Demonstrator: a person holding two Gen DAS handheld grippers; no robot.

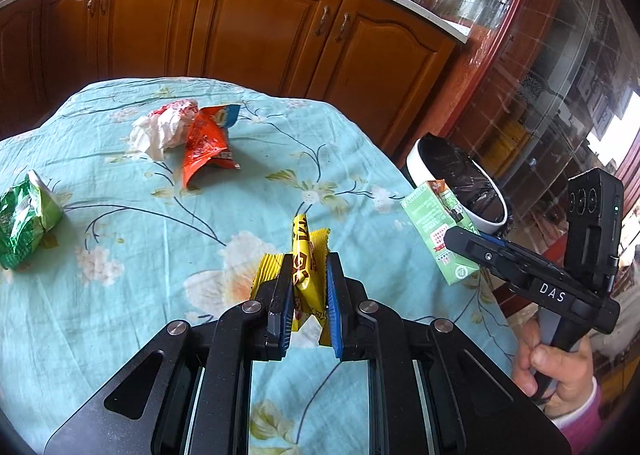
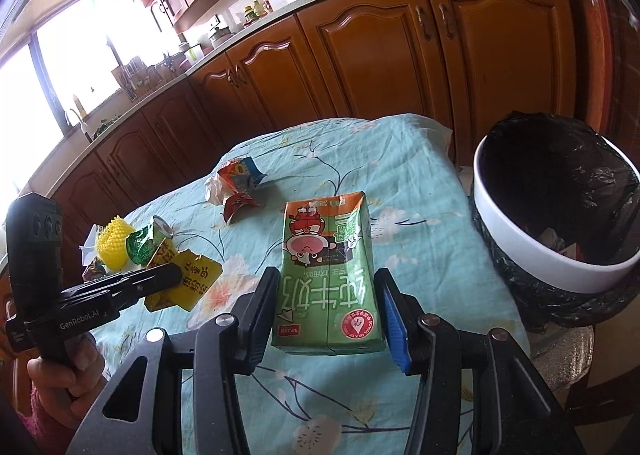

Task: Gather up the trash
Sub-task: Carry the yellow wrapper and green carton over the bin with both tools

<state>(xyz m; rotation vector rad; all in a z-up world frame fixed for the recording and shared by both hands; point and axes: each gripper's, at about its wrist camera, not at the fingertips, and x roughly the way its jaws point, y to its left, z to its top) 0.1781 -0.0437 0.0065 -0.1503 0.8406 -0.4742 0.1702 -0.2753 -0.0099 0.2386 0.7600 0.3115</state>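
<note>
My left gripper [image 1: 306, 275] is shut on a yellow snack wrapper [image 1: 303, 255] and holds it over the table; it also shows in the right wrist view [image 2: 188, 281]. My right gripper [image 2: 326, 287] is shut on a green milk carton [image 2: 328, 267], seen in the left wrist view [image 1: 436, 227] near the table's right edge. A white bin [image 2: 532, 243] lined with a black bag stands just right of the table, with some trash inside. An orange wrapper [image 1: 204, 143], crumpled white paper [image 1: 160, 131] and a green packet [image 1: 24, 223] lie on the cloth.
The table wears a light blue floral cloth [image 1: 140, 239]. A yellow spiky ball [image 2: 114, 243] and a green foil wrapper [image 2: 142, 247] lie at its left side. Wooden kitchen cabinets [image 1: 248, 27] run behind the table. A glass cabinet [image 1: 560, 75] stands at the right.
</note>
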